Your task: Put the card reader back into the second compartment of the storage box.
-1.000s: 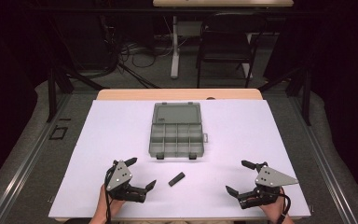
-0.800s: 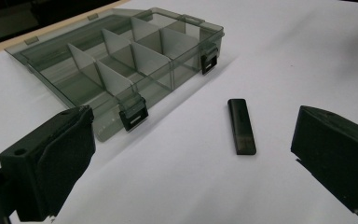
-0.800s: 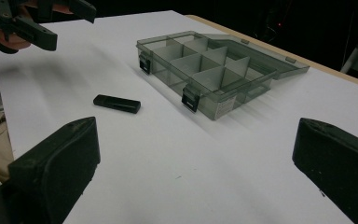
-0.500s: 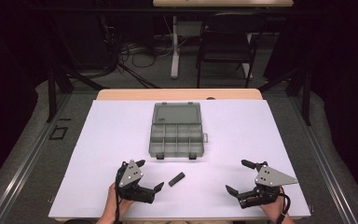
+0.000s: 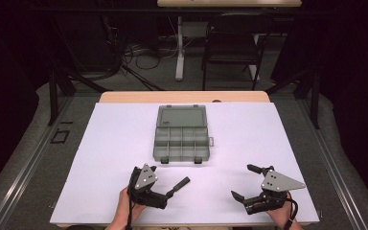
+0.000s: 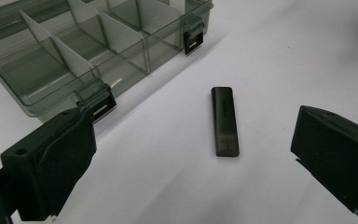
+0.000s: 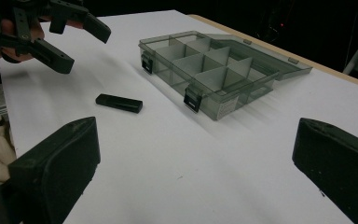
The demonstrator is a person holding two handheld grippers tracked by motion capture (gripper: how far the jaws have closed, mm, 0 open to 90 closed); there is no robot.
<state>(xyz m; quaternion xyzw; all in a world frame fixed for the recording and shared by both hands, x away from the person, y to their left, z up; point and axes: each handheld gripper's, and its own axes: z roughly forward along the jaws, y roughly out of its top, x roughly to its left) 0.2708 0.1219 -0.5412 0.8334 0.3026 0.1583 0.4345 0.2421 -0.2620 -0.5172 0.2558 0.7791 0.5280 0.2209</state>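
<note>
A clear smoky plastic organizer box lies open mid-table on the white sheet, its lid flat behind and its compartments empty. Just in front of it rests a small black stick, matte and rectangular, with nothing blocking it. The left gripper has slid right since a second ago, jaws spread on either side of the stick, not touching. The right gripper sits well apart, jaws wide open.

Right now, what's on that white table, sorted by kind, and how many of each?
Hand-held grippers: 2, left gripper and right gripper, jaws open on both
Clear compartment box, lid open: 1
Small black USB-stick-like bar: 1
Total: 4
</note>
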